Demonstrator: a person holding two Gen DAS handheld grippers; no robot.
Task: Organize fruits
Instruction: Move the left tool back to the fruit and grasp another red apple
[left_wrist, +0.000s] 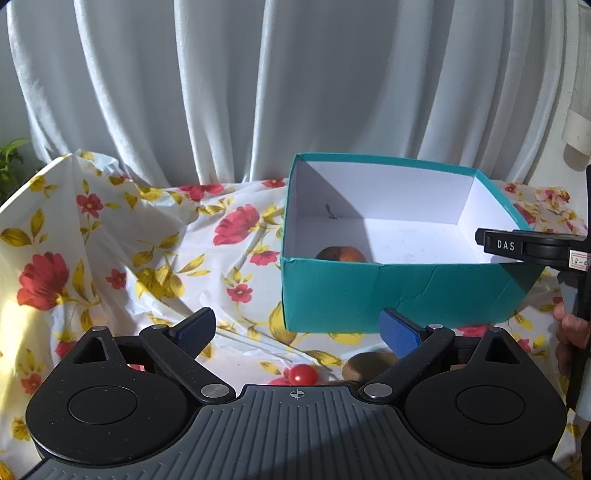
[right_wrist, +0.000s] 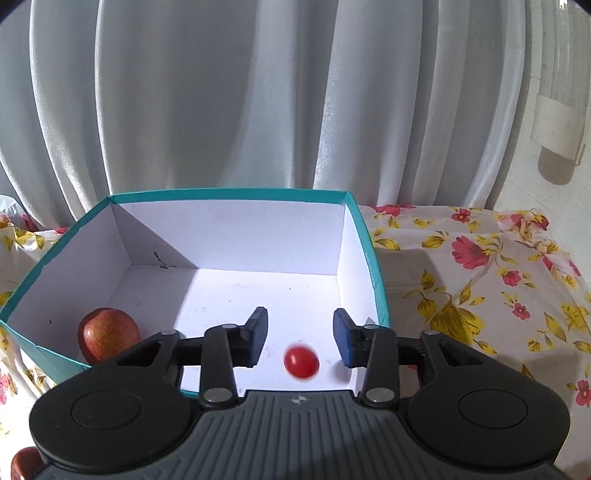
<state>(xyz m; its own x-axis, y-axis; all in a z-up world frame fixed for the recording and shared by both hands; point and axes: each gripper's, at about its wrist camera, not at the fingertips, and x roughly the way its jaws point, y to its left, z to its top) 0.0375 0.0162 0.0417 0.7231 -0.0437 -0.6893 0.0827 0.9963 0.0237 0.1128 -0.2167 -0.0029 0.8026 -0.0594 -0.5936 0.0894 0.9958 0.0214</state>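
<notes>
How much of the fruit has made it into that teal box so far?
Done: an apple sits inside the teal box, and a cherry tomato is in there too, clear of the open right gripper. In hand: nothing; the left gripper is open and empty. Left: another cherry tomato and a kiwi lie on the floral cloth.

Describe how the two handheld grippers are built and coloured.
Both the left gripper and right gripper match: ribbed grey body, round black discs either side, black linkage arms with silver pivots, blue finger pads. Seen sideways, the right one shows white "DAS" lettering.
</notes>
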